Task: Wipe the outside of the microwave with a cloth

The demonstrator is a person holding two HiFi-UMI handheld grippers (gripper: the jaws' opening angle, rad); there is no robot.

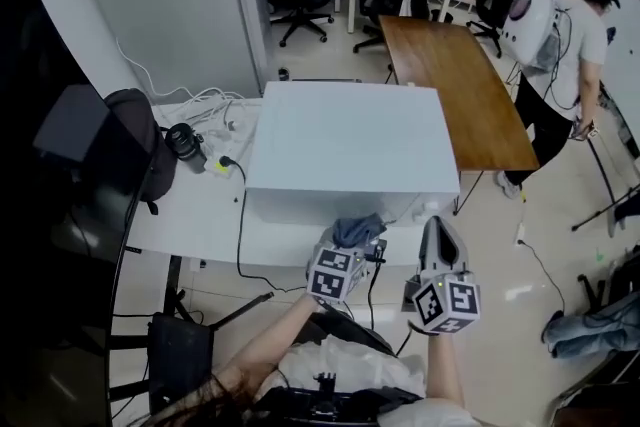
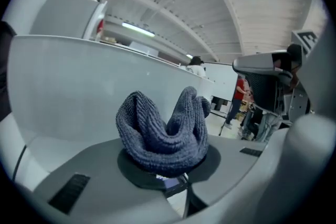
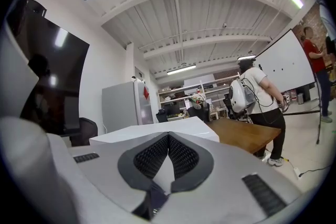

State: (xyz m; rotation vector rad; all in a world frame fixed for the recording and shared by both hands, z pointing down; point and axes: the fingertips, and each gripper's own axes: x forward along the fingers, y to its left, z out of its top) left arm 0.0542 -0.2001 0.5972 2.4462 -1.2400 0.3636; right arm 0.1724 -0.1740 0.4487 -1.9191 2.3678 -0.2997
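The white microwave stands on a white table. In front of its near face, my left gripper is shut on a bunched blue-grey knitted cloth. In the left gripper view the cloth bulges out above the jaws of that gripper, and the microwave's pale wall lies just beyond it; I cannot tell if they touch. My right gripper hangs off the table's front edge, right of the left one, shut and holding nothing. Its closed jaws point at the microwave's corner.
A black bag, a dark cylinder and a tangle of white cables lie left of the microwave. A wooden table runs back on the right, with a person beside it. A grey cabinet stands behind.
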